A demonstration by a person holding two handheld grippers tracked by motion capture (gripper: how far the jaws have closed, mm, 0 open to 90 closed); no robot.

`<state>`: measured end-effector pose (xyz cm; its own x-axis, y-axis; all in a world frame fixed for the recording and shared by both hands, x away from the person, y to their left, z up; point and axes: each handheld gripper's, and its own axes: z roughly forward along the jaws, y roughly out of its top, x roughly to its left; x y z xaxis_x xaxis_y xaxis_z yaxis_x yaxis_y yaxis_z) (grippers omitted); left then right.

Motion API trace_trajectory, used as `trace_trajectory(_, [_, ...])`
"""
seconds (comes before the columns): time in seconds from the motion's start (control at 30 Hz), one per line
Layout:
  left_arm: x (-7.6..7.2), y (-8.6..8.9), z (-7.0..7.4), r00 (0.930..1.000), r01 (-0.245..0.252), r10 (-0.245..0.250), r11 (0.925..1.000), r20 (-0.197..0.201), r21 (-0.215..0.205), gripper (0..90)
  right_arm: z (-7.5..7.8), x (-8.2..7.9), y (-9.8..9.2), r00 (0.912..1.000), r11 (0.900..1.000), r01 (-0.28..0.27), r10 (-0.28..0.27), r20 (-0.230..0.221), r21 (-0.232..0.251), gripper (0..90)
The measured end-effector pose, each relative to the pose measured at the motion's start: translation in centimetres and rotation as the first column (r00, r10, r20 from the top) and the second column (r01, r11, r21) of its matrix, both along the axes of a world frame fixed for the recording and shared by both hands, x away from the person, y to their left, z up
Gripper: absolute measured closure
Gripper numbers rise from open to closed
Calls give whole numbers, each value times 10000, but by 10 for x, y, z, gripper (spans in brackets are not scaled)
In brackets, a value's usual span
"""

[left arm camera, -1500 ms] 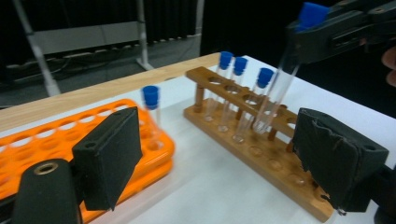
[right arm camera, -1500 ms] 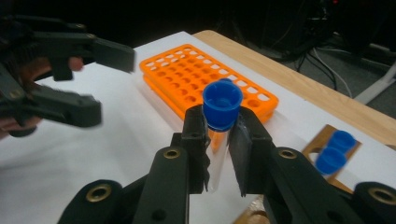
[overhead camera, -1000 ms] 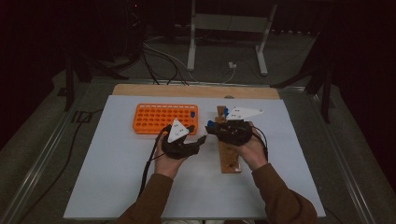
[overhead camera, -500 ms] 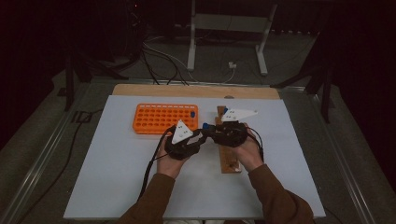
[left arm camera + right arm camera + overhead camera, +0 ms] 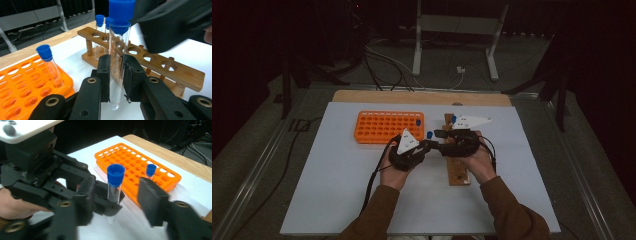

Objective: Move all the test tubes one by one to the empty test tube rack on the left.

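While clamping left gripper (image 5: 117,82) fingers (image 5: 106,75) tight on blue-capped test tube (image 5: 117,57) over desk (image 5: 337,190), between racks; releasing right gripper (image 5: 120,202), fingers half open, empty. Handover looking complete.

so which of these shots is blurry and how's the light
High view: dim and soft, the room dark behind the white table. Left gripper view: sharp on the blue-capped test tube and wooden rack, evenly lit. Right gripper view: its own hand-held gripper is smeared by motion blur as the jaws have just been opening, while the orange rack stays fairly crisp.
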<state>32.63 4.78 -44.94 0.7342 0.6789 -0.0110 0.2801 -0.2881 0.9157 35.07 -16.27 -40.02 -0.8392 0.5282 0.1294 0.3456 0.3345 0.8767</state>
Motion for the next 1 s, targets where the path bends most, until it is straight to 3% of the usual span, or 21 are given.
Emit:
trace_trajectory(0.17, [2,4,1,9998,-206,206,9997,-22,-164,779,1,-2,-7,9979,9986,535,-534,377,-21,205])
trace_trajectory(0.23, [3,6,2,9996,-276,275,9993,-42,-258,779,1,-3,-10,9964,9974,721,-719,454,-41,158])
trace_trajectory(0.67, [8,22,7,9972,-742,735,9955,-136,-582,779,-3,-8,-36,9812,9853,1704,-1706,904,100,20])
trace_trajectory(1.0, [21,40,9,9893,-1457,1441,9846,-228,-966,779,-5,-16,-52,9645,9735,2284,-2278,1337,110,0])
